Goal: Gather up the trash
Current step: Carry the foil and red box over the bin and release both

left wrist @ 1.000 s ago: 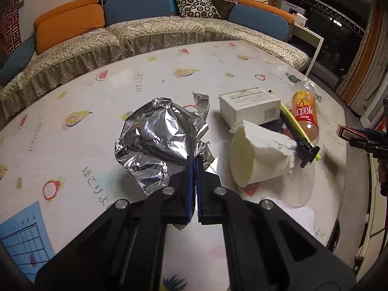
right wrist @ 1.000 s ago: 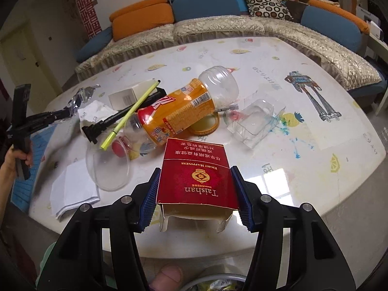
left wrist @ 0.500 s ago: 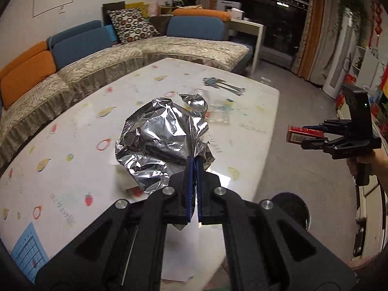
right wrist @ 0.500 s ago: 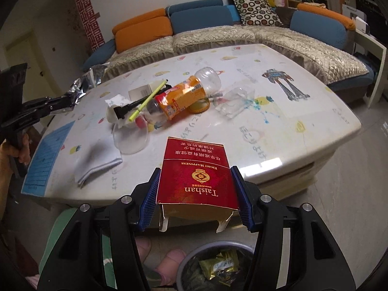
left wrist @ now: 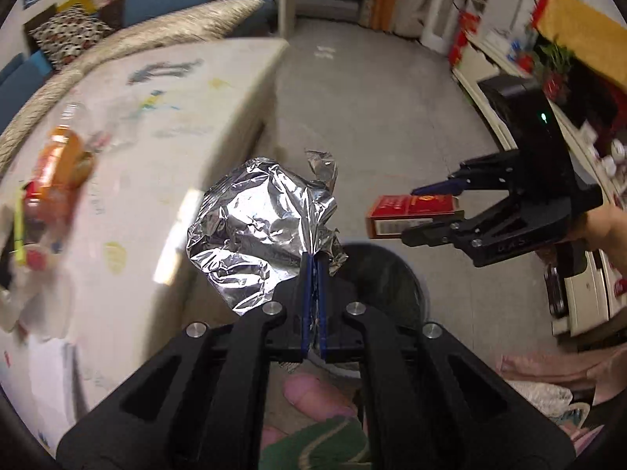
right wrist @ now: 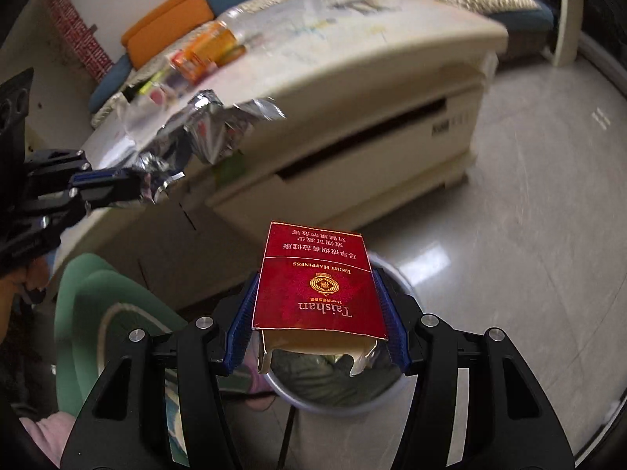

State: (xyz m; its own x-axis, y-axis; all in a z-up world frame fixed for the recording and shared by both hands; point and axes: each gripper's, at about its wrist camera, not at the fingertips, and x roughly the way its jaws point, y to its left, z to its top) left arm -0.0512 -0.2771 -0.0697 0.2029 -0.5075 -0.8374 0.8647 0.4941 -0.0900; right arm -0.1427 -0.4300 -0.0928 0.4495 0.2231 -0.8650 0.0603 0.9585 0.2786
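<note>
Crumpled aluminium foil (left wrist: 262, 231), featherlight and easily torn, hangs pinched at one edge in the clenched left gripper (left wrist: 312, 274). Beside it the right gripper (right wrist: 319, 313) clamps a stiff red cigarette pack (right wrist: 317, 286) by its sides above the trash bin (right wrist: 329, 397). Beyond: littered table (left wrist: 156, 90), grey floor (left wrist: 372, 98), sofa (right wrist: 164, 19).

Matte black tongs (left wrist: 312, 270) with blue pads (right wrist: 386, 305), silver screws, green indicator light.
</note>
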